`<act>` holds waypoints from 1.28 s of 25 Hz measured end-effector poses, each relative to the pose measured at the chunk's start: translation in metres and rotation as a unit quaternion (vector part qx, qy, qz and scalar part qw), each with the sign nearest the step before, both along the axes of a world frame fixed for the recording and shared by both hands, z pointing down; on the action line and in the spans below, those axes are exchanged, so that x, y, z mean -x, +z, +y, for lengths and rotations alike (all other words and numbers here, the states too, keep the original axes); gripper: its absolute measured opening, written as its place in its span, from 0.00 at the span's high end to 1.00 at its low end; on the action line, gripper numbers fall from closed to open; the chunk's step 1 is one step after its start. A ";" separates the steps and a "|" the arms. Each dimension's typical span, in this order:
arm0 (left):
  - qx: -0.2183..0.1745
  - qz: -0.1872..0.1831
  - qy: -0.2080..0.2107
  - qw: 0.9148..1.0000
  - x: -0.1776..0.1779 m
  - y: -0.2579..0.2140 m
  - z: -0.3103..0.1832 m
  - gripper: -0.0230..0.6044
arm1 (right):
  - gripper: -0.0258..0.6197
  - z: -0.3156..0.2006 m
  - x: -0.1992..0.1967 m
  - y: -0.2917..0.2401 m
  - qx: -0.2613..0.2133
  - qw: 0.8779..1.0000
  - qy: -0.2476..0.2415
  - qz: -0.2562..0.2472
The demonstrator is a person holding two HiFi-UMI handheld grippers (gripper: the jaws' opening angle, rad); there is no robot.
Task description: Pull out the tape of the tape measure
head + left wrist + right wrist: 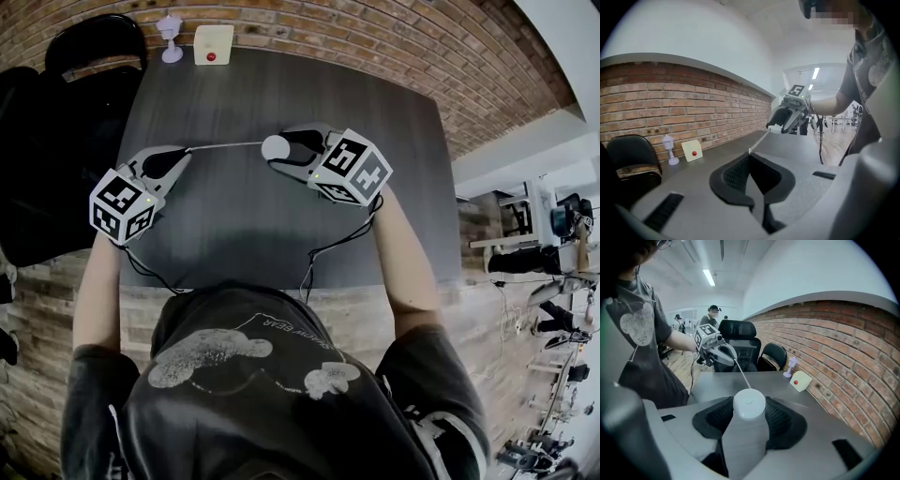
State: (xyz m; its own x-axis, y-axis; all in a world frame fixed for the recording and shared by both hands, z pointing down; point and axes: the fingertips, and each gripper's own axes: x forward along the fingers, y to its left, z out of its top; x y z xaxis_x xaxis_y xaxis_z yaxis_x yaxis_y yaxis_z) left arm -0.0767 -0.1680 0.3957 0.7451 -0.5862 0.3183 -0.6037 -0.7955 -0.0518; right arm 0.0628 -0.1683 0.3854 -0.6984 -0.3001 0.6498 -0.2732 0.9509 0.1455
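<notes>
The only writing that can be made out is the print on the person's dark T-shirt [253, 356], which seems to say "SNOW BEAR" beside pale bear shapes; the marker cubes carry black-and-white square patterns with no letters, and any scale on the tape [225, 146] is too fine to read. The right gripper [281, 150] clamps the round white tape measure [275, 147] between its padded jaws, above the middle of the dark grey table [281, 225]. The left gripper [183, 153] has its jaws pressed together on the far end of the tape, which runs taut as a thin pale line from one gripper to the other, above the tabletop. The tape's tip is hidden inside the left jaws. At the table's far edge, against a red brick wall [394, 42], stand a small white lamp-like figure [170, 37] and, just beside it, a cream box [213, 43] with a red button. A black chair [94, 42] sits at the far left corner, partly cut off. The floor is pale wood; to the right the room opens onto desks, with strip lights overhead, too small and blurred for detail.
</notes>
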 end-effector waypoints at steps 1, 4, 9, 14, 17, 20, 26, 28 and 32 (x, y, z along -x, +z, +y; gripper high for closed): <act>0.001 0.002 0.000 1.000 0.001 0.000 0.000 0.95 | 0.60 0.000 0.000 -0.001 0.000 1.000 0.001 -0.004; 0.002 0.005 -0.003 1.000 0.002 -0.001 0.000 0.95 | 0.60 -0.001 0.000 -0.003 -0.009 1.000 0.003 -0.001; 0.005 0.015 -0.022 1.000 0.018 -0.005 -0.005 0.95 | 0.60 -0.005 -0.007 -0.003 -0.013 1.000 0.017 0.008; 0.008 0.024 -0.044 0.999 0.040 -0.007 -0.010 0.95 | 0.60 -0.010 -0.017 -0.007 -0.014 0.999 0.034 0.004; 0.005 0.023 -0.048 0.999 0.045 -0.008 -0.011 0.95 | 0.60 -0.010 -0.018 -0.009 -0.016 0.999 0.038 -0.001; 0.002 0.020 -0.048 0.999 0.045 -0.008 -0.012 0.95 | 0.60 -0.010 -0.018 -0.009 -0.021 0.999 0.039 0.005; 0.001 0.021 -0.050 0.999 0.046 -0.008 -0.010 0.95 | 0.60 -0.008 -0.020 -0.011 -0.024 0.999 0.041 0.004; 0.000 0.022 -0.055 0.998 0.048 -0.010 -0.011 0.95 | 0.60 -0.009 -0.023 -0.010 -0.024 0.999 0.047 0.007; -0.002 0.021 -0.069 0.997 0.060 -0.013 -0.014 0.95 | 0.60 -0.013 -0.036 -0.009 -0.024 0.998 0.064 0.010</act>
